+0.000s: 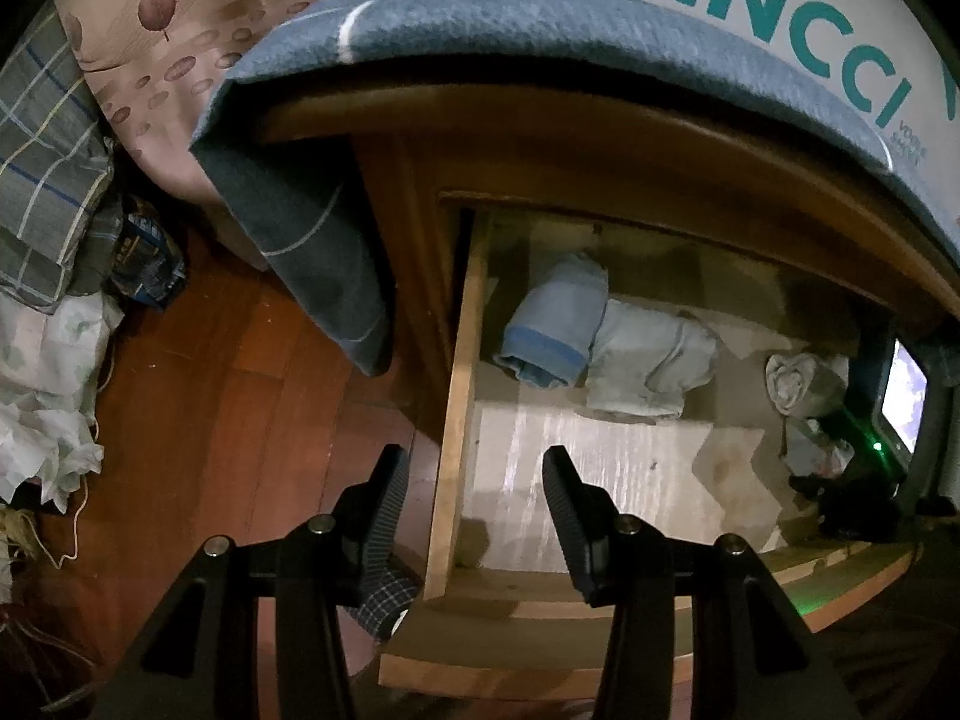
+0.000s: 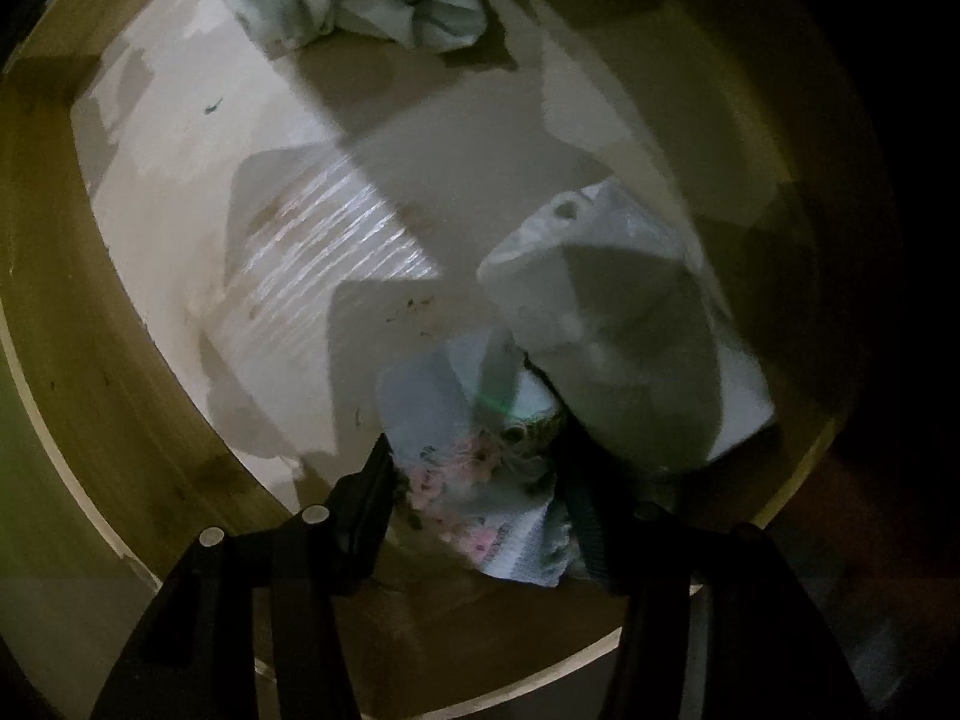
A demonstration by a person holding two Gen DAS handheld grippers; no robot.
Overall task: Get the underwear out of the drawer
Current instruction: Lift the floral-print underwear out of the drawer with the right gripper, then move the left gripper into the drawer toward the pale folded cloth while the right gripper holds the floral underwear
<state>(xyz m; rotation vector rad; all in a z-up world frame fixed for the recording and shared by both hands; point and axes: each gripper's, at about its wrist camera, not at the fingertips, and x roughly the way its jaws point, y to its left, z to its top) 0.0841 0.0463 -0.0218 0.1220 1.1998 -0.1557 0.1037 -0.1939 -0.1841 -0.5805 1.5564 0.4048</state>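
— Where is the underwear lying?
— In the open drawer: the floral underwear is sitting between my right gripper fingers, which are closing around it; I cannot tell if they are pressing.
— And the left gripper?
— It is hovering open and empty over the drawer's left wall.

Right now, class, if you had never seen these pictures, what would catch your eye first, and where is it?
The open wooden drawer under the blue blanket, with a rolled blue garment toward its back. In the right wrist view, the right hand-held gripper straddles a floral patterned piece of underwear near the drawer's front edge.
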